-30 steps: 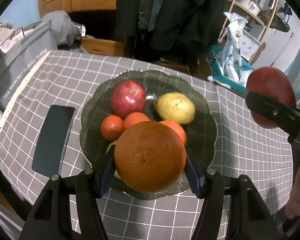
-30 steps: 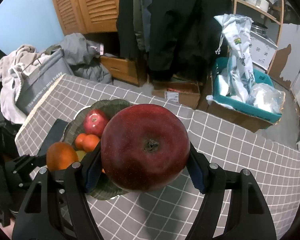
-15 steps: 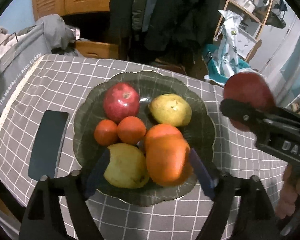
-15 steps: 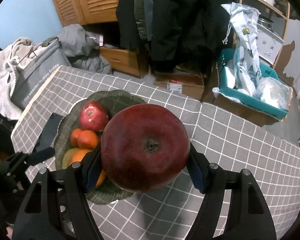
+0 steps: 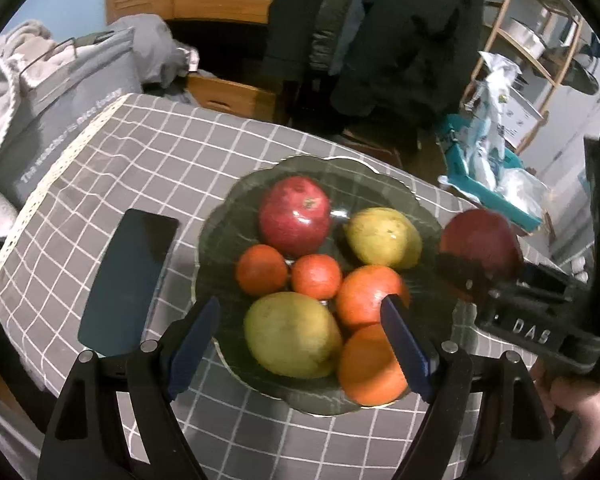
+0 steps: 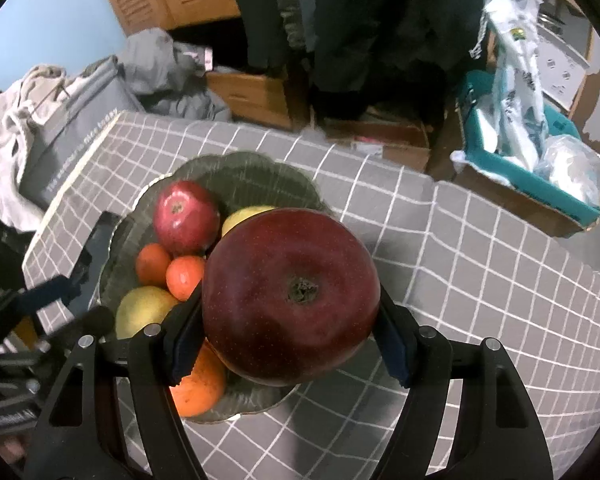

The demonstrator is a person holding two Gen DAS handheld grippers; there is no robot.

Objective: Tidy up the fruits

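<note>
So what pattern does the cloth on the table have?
The tablecloth is grey with a white grid of squares, clearest in the right wrist view.

White raised letters "DAS" are showing on the black body of the right tool (image 5: 480,276) in the left wrist view. A line of pale print is running along the side of the grey bag (image 5: 66,120) beyond the desk (image 5: 148,168); it is reading roughly "The weather is nice today", though blur is making the words uncertain. No other text is resolving
</note>
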